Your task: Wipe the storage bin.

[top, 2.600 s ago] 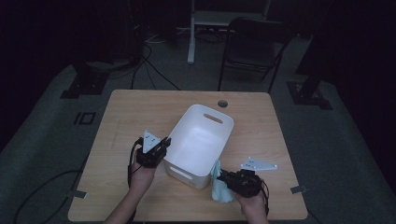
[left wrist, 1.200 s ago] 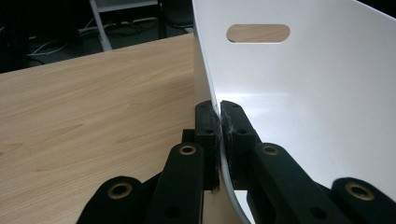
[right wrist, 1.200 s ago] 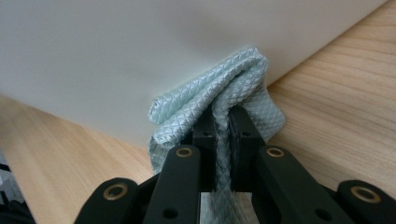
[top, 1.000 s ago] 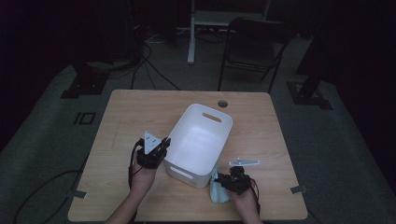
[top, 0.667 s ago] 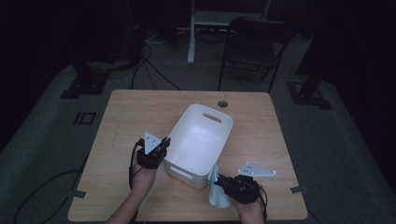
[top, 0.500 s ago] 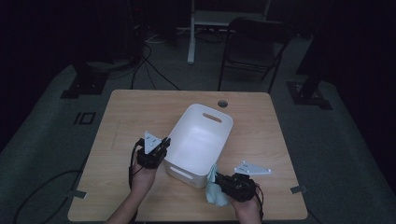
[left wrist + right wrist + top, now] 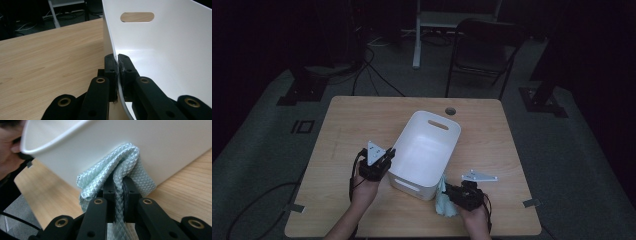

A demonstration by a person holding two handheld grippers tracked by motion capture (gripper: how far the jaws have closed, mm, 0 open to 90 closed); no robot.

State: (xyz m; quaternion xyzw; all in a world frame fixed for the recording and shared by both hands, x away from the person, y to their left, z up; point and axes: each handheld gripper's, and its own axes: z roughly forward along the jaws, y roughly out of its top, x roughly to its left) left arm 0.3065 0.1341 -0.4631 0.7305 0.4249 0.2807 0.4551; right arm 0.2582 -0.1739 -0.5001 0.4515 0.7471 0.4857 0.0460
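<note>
No writing can be read on anything. The left gripper (image 7: pixel 117 66) has its fingers (image 7: pixel 110 72) clenched on the side wall of the white bin (image 7: pixel 427 150) on the table (image 7: pixel 352 120). The right gripper (image 7: pixel 119 188) pinches the pale green cloth (image 7: pixel 117 165), bunched against the bin's outer wall near the table's front edge.

Room: dim, dark beyond the table (image 7: pixel 362 125).
Tub (image 7: pixel 175 50): bright, soft sheen on its wall (no harsh glare).
Focus: gripper views sharp near, backgrounds soft.
</note>
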